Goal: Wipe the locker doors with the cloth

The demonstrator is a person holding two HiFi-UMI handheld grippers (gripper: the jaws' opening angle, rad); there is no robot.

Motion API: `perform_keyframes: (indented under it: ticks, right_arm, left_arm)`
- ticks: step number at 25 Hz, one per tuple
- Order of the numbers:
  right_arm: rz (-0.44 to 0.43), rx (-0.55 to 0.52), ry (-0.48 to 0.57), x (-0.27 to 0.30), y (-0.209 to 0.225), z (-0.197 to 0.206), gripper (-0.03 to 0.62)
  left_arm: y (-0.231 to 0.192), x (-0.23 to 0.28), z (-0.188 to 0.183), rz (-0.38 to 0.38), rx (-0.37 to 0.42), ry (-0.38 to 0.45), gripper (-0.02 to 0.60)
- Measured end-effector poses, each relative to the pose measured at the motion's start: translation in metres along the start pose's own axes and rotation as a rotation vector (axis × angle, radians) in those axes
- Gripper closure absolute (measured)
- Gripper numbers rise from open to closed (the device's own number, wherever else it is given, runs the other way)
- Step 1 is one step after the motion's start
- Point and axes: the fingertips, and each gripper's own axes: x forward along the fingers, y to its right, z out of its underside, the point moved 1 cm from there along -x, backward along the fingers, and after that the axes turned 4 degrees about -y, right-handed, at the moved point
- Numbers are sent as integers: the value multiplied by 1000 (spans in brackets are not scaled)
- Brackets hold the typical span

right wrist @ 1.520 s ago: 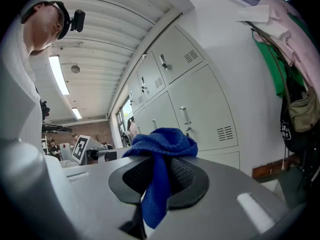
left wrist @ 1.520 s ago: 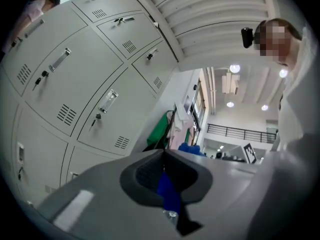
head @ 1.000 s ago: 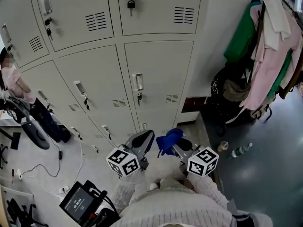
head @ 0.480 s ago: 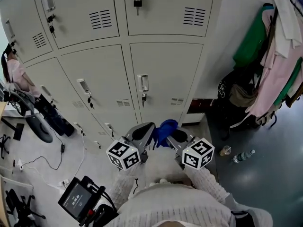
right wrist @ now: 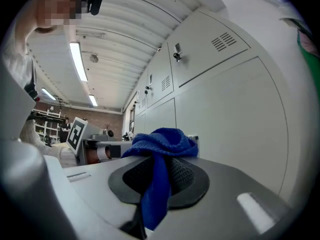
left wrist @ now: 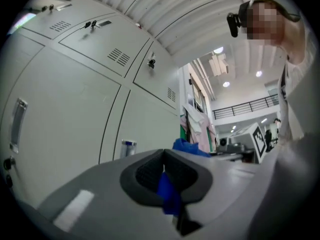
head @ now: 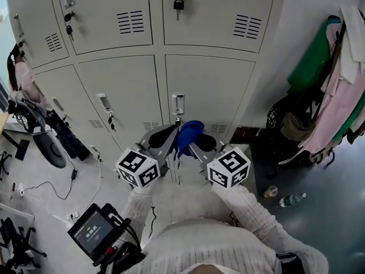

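Note:
A blue cloth [head: 189,133] is bunched between my two grippers, just below the handle [head: 178,104] of a grey locker door [head: 211,90]. My left gripper [head: 163,139] is shut on a corner of the blue cloth [left wrist: 167,193], which hangs between its pads. The right gripper [head: 201,142] is shut on the main bundle of the cloth [right wrist: 159,149], which spills over its tips. Both grippers point at the lockers and sit side by side, almost touching. In the left gripper view its jaws [left wrist: 164,176] face the doors; the right gripper [right wrist: 157,173] shows the same wall on its right.
A padlock [head: 178,4] hangs on the upper door. Clothes hang on a rack [head: 336,67] at the right, with a bag [head: 293,124], a bottle [head: 291,200] and a cup [head: 269,192] below. A person [head: 24,83], a chair [head: 50,148], cables and a tablet [head: 91,236] are at the left.
Both grippers have risen and closed in on the lockers with the cloth, from near the bottom doors to just under the middle door's handle. They now sit tighter together.

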Motion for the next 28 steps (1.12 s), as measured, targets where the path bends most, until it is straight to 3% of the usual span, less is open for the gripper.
perform_keyframes:
  ticks: [7,14,22,28]
  right_arm:
    - [63,-163,127,38,31,-91,545]
    - [117,-312,194,53,55,-156,545]
    - [200,-431,145,71,68,-175,545]
    - [204,-427,144,77,75,-174,539]
  left_arm:
    - [-34,19,-78,-13,120,108,575]
    - [-52,33,-113,-1,152,149,575]
    - [-68,41,-143,-5,170,186,575]
    - [-71,48,-145,0,168,179,575]
